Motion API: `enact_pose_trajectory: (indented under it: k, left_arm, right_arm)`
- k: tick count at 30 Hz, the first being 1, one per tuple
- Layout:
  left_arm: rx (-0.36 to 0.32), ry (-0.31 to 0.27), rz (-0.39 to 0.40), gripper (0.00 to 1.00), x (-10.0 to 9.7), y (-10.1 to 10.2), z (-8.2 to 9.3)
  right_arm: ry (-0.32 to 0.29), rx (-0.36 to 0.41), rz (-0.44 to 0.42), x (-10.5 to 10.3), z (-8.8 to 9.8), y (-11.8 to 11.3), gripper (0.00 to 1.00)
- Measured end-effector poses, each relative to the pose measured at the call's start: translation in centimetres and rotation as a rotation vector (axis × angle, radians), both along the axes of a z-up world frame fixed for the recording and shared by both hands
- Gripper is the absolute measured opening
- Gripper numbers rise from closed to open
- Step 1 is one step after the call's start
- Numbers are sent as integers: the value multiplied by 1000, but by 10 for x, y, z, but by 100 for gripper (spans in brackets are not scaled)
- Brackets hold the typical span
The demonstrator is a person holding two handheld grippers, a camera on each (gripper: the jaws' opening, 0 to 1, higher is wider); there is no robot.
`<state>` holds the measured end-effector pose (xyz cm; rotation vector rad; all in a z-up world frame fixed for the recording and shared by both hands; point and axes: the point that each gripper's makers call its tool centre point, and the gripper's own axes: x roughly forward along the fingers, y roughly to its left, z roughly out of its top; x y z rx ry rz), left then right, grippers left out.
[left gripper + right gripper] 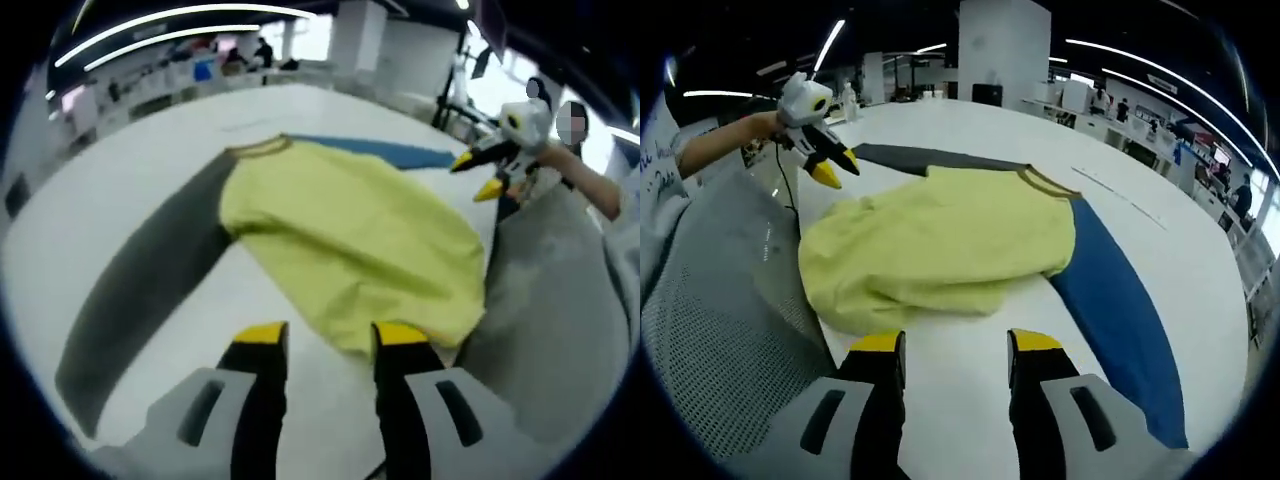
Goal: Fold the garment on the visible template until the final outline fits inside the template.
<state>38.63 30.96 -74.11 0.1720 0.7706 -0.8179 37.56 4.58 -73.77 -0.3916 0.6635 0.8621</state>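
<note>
A yellow shirt lies on the white table, its body rumpled and doubled over at the hem. Its grey sleeve stretches out flat towards me on the left, and its blue sleeve runs along the far side. My left gripper is open just short of the yellow hem, with nothing between its fingers. In the right gripper view the shirt shows from the other side, blue sleeve on the right, grey sleeve beyond. My right gripper is open over bare table beside the hem.
Across the shirt from each camera the opposite gripper hangs in the air, held by a hand: the right one and the left one. A person's grey mesh clothing stands at the table edge. Desks and people fill the far room.
</note>
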Motion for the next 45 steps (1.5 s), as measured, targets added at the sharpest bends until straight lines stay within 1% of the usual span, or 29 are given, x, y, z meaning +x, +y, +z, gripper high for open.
enact_pose_trajectory:
  k: [4, 8, 14, 19, 26, 30, 36, 42, 45]
  left_arm:
    - [2, 20, -1, 28, 2, -3, -7]
    - [-4, 32, -1, 28, 3, -7, -11]
    - [-3, 47, 3, 28, 4, -9, -17]
    - [1, 73, 4, 26, 1, -6, -24]
    - [-5, 90, 6, 25, 1, -7, -29]
    - [-1, 94, 3, 23, 2, -7, -30]
    - [3, 102, 5, 20, 2, -6, -33]
    - [1, 106, 8, 17, 2, -6, -35]
    - [3, 105, 8, 16, 3, -6, -35]
  right_arm:
    - [2, -6, 1, 10, -7, 1, 37]
    - [15, 15, -19, 19, -12, 4, 34]
    - [31, -1, -23, 25, -24, 7, 33]
    - [57, 10, -23, 30, -32, 10, 33]
    - [72, -3, -13, 38, -37, 15, 31]
    - [79, -8, -2, 39, -37, 19, 28]
    - [94, -38, 8, 37, -44, 17, 26]
    - [93, -33, 5, 37, -44, 18, 25]
    - [90, -30, -2, 37, -44, 18, 22]
